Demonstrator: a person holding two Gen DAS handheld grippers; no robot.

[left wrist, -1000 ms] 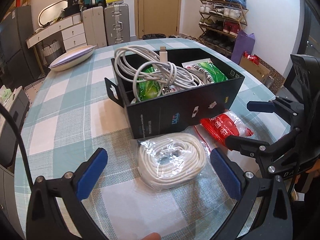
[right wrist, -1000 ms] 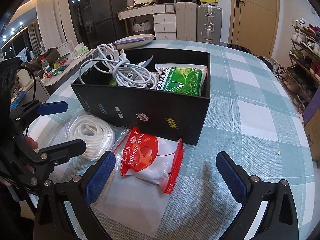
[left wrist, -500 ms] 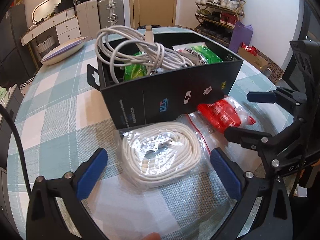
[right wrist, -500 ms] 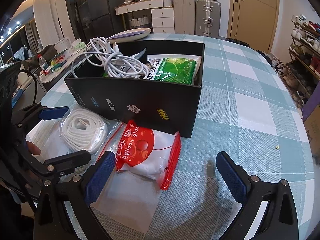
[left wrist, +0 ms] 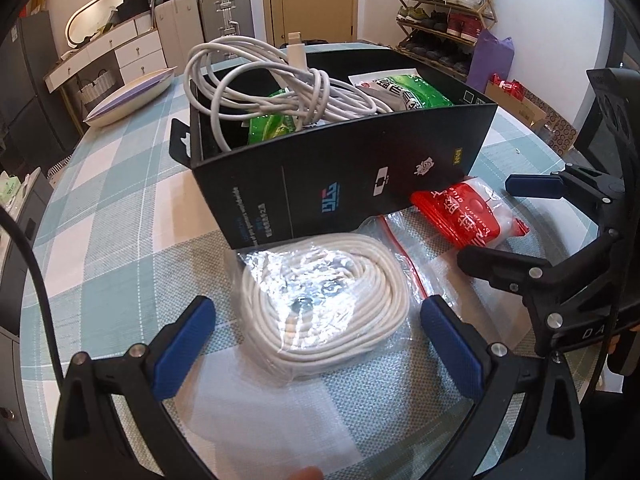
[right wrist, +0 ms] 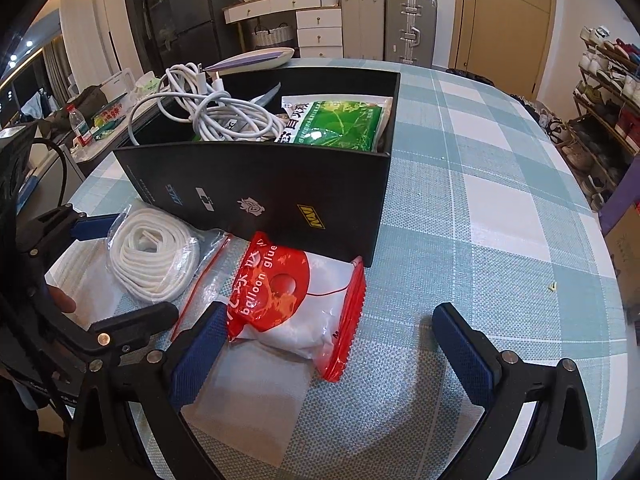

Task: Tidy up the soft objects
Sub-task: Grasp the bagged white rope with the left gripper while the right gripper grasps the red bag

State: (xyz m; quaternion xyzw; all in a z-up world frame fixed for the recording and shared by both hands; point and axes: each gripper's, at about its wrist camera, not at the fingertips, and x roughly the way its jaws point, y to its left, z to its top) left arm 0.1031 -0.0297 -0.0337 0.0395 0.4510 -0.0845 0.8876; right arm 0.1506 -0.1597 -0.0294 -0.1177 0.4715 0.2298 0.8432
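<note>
A coil of white rope in a clear zip bag (left wrist: 324, 304) lies on the checked tablecloth in front of a black box (left wrist: 340, 176). My left gripper (left wrist: 316, 344) is open, its blue pads on either side of the coil's near half. A red and white balloon glue packet (right wrist: 296, 304) lies to the right of the coil, against the box. My right gripper (right wrist: 332, 356) is open around the packet's near end; its left pad looks close to the packet. The box (right wrist: 256, 196) holds a white cable bundle (right wrist: 224, 116) and green packets (right wrist: 340, 124). The coil also shows in the right wrist view (right wrist: 156, 256).
A white and purple oval dish (left wrist: 128, 96) sits on the table behind the box. Suitcases (right wrist: 408, 28) and a white dresser stand beyond the table. A shoe rack (left wrist: 444, 12) stands at the far right. Bare tablecloth (right wrist: 500, 208) lies right of the box.
Both grippers have moved forward and lower. The left now straddles the rope coil; the right now straddles the glue packet. Both stay open.
</note>
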